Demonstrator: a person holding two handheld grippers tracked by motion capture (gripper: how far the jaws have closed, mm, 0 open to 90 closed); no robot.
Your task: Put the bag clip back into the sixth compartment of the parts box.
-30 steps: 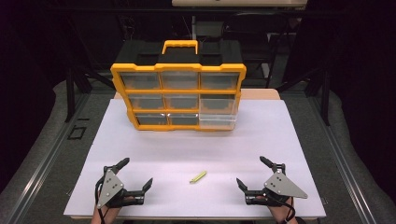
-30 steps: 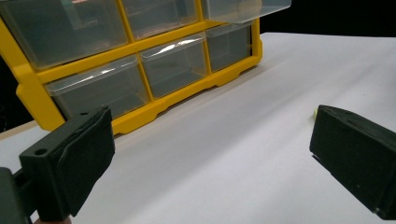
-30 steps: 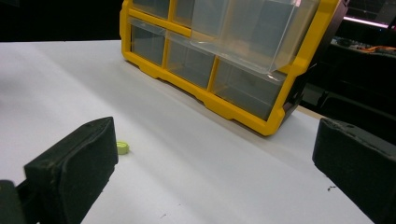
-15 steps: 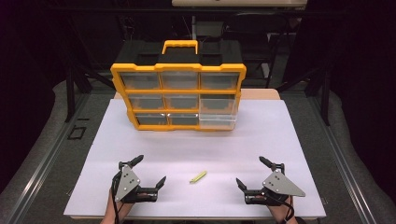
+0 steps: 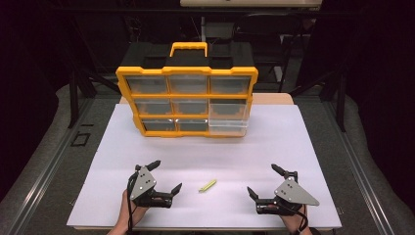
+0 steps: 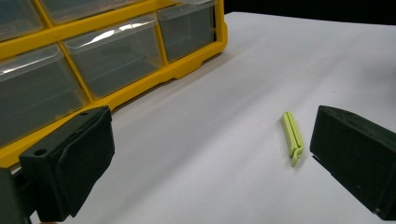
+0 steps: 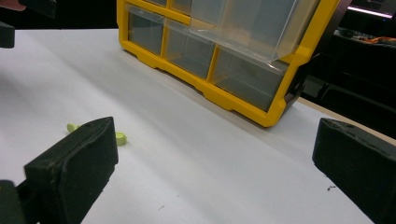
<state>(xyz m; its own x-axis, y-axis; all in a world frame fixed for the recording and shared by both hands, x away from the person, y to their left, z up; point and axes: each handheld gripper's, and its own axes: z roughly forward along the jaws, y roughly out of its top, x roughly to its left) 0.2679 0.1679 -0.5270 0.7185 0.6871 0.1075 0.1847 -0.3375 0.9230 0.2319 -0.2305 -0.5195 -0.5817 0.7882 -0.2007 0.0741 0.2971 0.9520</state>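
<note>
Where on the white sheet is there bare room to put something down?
Bare: the wide band between the organizer and both grippers, plus strips left and right of the organizer. Crowded: the near edge, with left gripper, green clip and right gripper.

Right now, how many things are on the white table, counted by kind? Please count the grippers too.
Yellow drawer organizer: 1
Small green clip: 1
Grippers, left gripper and right gripper, both open: 2
Total: 4
</note>
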